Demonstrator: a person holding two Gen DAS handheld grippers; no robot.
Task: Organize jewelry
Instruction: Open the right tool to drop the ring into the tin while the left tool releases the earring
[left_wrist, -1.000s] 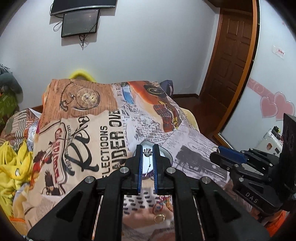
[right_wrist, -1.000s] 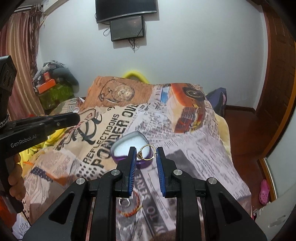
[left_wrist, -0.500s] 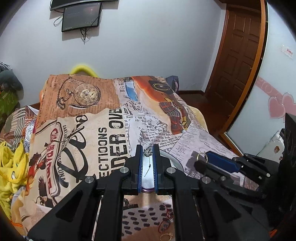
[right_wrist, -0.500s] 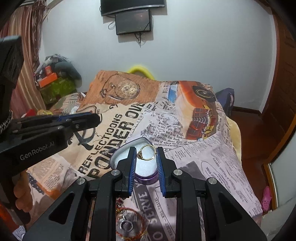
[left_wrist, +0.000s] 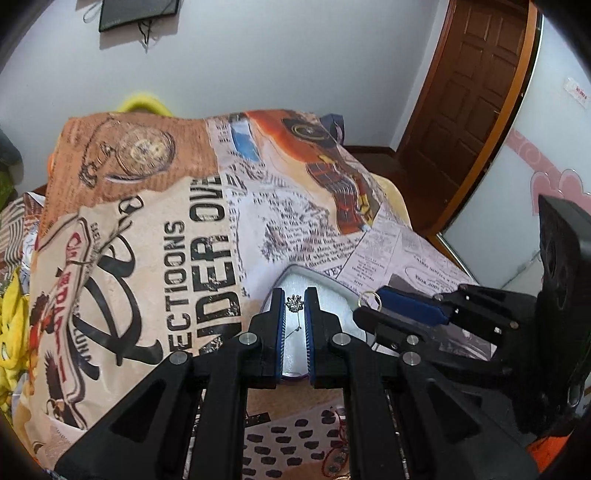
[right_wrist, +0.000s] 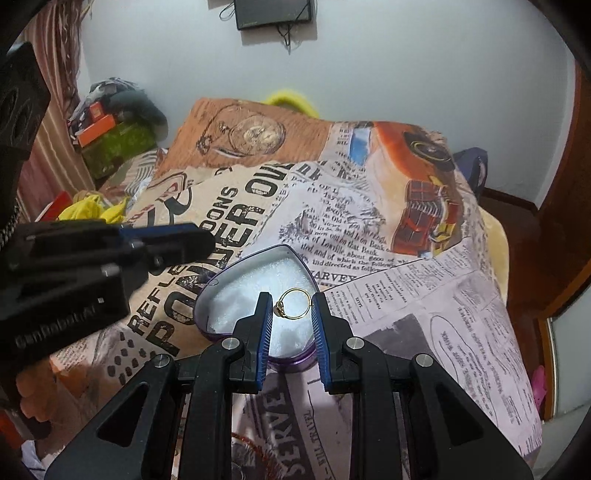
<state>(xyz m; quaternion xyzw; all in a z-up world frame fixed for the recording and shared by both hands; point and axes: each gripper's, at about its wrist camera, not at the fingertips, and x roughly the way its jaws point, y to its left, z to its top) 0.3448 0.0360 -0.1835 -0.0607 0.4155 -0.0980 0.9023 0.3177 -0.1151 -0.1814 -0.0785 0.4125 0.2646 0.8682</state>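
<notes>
A purple heart-shaped box (right_wrist: 236, 273) with white lining lies open on the printed bedspread; it also shows in the left wrist view (left_wrist: 332, 295). My left gripper (left_wrist: 294, 303) is shut on a small silver earring (left_wrist: 295, 303) with a thin dangling pin, held over the box. My right gripper (right_wrist: 292, 303) is shut on a gold ring (right_wrist: 293, 303), also held over the box. The ring shows in the left wrist view (left_wrist: 370, 299) at the right gripper's tips. The left gripper appears at the left of the right wrist view (right_wrist: 199, 236).
More jewelry, red-beaded bracelets (left_wrist: 338, 454), lies on the bedspread (left_wrist: 147, 258) near me below the grippers. Yellow cloth (right_wrist: 92, 208) and clutter sit at the left of the bed. A wooden door (left_wrist: 469, 99) stands at the right, and a screen (right_wrist: 273, 13) hangs on the wall.
Both grippers have moved forward and down with their pieces held, and now hang over the heart-shaped box. The right gripper has come closer to the left one.
</notes>
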